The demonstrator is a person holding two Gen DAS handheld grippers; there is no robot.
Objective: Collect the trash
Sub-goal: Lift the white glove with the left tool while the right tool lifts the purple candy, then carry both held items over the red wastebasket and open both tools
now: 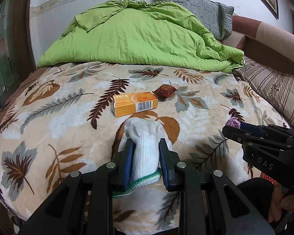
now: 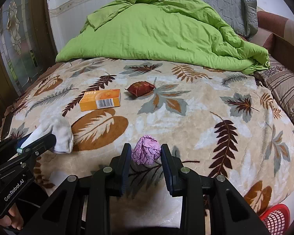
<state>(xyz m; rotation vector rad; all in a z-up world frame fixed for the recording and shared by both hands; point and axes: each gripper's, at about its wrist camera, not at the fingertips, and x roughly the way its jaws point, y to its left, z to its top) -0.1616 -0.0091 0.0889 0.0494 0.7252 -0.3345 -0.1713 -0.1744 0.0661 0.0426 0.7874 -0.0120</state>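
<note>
**Q:** How's the trash run on the bed going? What's picked up so far?

**Me:** Barely started, I'd say. Going left to right: my left tongs (image 1: 145,146) are clamped on a white knit sock (image 1: 145,137) that droops onto the leaf-print blanket (image 2: 186,117). The orange carton (image 2: 101,99) and the red snack wrapper (image 2: 140,88) lie loose further up the bed, near each other but not touching. My right tongs (image 2: 146,152) are closed on the crumpled purple foil ball (image 2: 146,152), low over the blanket. The red basket (image 2: 276,218) sits off the bed's right corner, and I can't see anything in it yet.
</note>
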